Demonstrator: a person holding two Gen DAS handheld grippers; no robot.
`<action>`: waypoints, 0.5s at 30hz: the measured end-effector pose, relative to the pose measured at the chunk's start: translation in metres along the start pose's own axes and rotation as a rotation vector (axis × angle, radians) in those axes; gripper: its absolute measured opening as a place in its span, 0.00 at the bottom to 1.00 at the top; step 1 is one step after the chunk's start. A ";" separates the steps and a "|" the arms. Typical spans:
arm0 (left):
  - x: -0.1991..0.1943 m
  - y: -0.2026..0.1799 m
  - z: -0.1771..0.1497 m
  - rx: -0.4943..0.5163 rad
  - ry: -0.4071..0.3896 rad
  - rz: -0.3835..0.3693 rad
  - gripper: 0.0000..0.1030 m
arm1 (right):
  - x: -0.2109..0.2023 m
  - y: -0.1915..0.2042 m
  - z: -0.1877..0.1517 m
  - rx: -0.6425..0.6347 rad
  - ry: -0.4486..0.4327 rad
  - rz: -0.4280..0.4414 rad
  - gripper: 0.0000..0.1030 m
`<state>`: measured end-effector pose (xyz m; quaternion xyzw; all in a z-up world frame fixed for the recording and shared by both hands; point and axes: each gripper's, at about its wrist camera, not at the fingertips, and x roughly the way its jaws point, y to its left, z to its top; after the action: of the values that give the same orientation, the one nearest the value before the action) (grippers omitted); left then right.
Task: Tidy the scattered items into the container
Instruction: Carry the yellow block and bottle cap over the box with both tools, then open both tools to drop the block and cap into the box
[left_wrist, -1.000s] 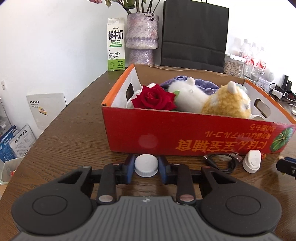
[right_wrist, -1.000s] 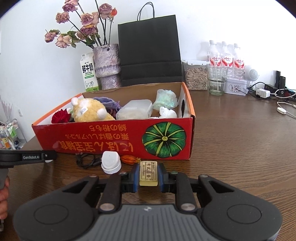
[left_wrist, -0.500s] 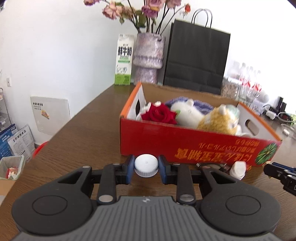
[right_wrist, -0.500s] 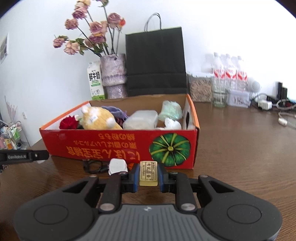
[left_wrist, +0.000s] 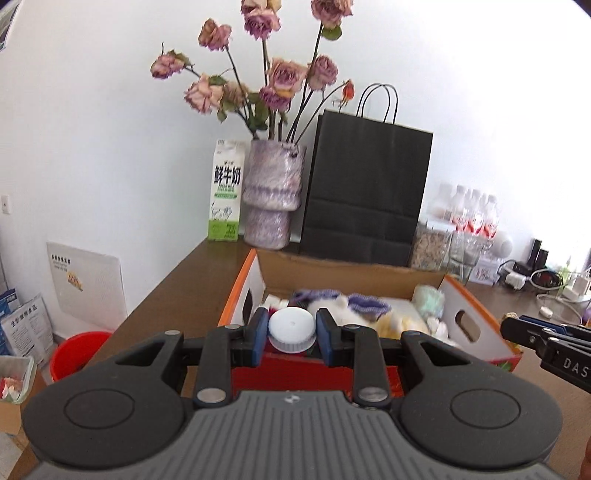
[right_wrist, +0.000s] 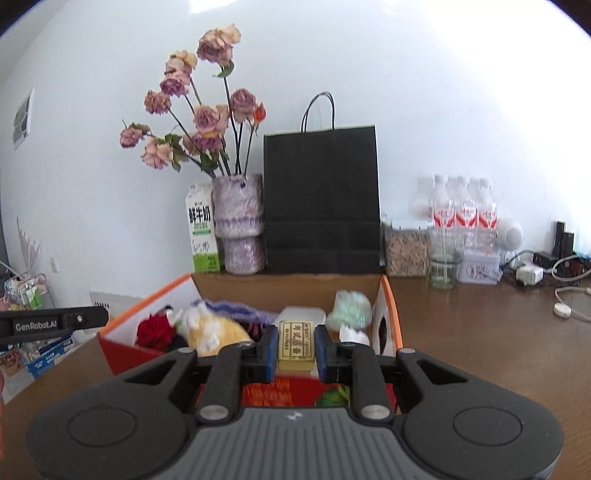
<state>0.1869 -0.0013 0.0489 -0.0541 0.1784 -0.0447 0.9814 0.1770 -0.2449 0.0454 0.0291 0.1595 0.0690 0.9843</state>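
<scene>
Cardboard box (right_wrist: 388, 295) holds plush toy (right_wrist: 216, 332), red rose (right_wrist: 155, 330).

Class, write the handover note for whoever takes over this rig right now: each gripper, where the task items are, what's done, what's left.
Left gripper: shut on the white bottle cap, raised at the red box's near wall.
Right gripper: shut on the small yellow packet, also raised at the near wall.
Done: plush toy, red rose and other items already in the box.
Left: carry both over the box and release them.
</scene>
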 end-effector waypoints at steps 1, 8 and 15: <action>0.002 -0.002 0.004 -0.001 -0.010 -0.003 0.28 | 0.002 0.001 0.004 0.000 -0.009 -0.001 0.19; 0.027 -0.010 0.025 -0.016 -0.054 -0.011 0.28 | 0.027 0.002 0.031 0.004 -0.053 -0.016 0.19; 0.074 -0.005 0.035 -0.034 -0.079 0.019 0.28 | 0.066 -0.012 0.029 0.045 -0.055 -0.034 0.19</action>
<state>0.2683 -0.0107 0.0569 -0.0709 0.1410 -0.0300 0.9870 0.2493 -0.2479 0.0512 0.0506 0.1345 0.0479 0.9885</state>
